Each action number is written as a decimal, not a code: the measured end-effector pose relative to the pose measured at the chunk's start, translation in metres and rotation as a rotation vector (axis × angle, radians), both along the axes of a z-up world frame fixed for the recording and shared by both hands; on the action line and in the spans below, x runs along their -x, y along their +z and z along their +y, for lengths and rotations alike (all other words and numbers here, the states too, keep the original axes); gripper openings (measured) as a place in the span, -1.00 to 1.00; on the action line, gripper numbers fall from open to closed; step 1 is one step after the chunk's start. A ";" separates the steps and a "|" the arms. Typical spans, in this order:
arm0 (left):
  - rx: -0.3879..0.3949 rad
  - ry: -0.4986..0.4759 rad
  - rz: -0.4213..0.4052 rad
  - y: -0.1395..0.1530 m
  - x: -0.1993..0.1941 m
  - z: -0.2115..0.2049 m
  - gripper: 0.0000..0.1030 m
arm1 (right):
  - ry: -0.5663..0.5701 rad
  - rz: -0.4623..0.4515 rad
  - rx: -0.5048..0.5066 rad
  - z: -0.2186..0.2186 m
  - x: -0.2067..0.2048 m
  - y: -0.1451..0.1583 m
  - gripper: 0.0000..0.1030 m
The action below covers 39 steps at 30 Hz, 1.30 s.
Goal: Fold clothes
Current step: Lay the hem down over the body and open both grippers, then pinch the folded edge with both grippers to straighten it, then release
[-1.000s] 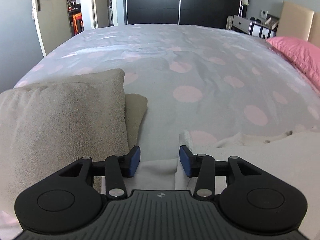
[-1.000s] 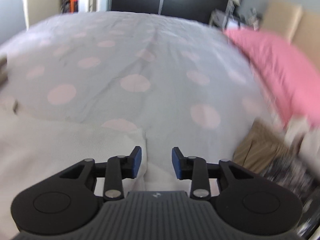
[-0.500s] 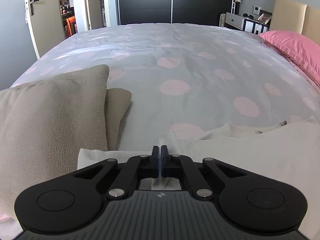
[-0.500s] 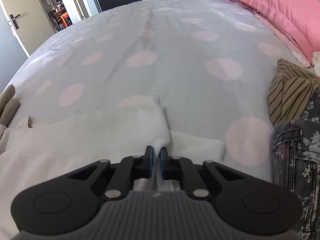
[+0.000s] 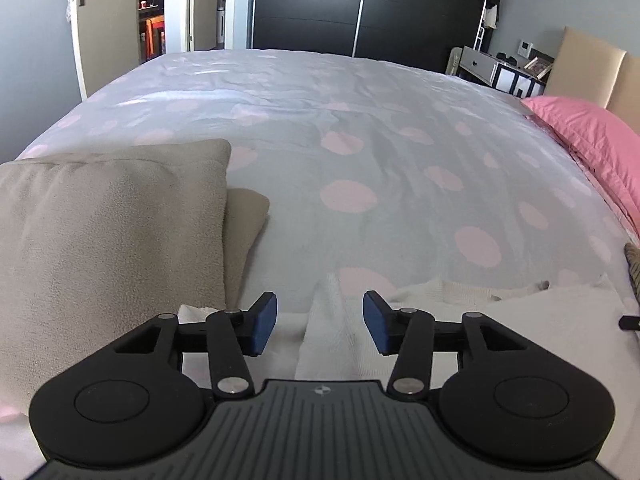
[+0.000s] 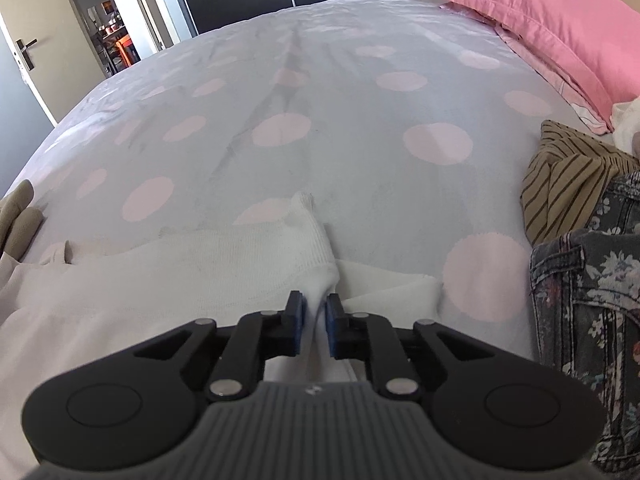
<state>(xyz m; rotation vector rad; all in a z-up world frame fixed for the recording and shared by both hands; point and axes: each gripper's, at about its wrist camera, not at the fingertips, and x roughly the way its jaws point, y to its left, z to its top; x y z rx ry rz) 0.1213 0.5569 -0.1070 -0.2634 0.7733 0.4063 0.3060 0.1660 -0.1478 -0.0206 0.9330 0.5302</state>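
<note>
With the left gripper [image 5: 319,322] spread wide and released over the white ribbed knit garment [image 6: 168,276], the right gripper [image 6: 314,318], pinching its bunched edge, should carry it across evenly, I judge.

A home bedroom: a wide bed [image 5: 360,128] under a grey duvet with pink dots fills the room, a pink pillow [image 5: 592,132] lying at its right against a beige padded headboard [image 5: 588,64]. A dark sliding wardrobe [image 5: 360,8] lines the far wall beside an open door [image 5: 104,28]. Clothes lie on the near edge, with a beige cushion [image 5: 100,232] at left.
</note>
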 end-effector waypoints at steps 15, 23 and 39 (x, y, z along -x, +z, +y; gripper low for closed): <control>-0.148 0.067 -0.075 0.019 -0.007 -0.006 -0.86 | -0.051 -0.149 -0.045 -0.011 0.017 0.033 -0.89; -0.190 0.088 0.035 -0.027 -0.034 -0.003 -0.85 | -0.076 -0.094 0.021 0.001 0.000 0.003 -0.88; -0.169 0.006 0.043 0.031 0.081 -0.028 0.01 | -0.079 0.002 0.035 -0.069 0.045 0.045 -0.32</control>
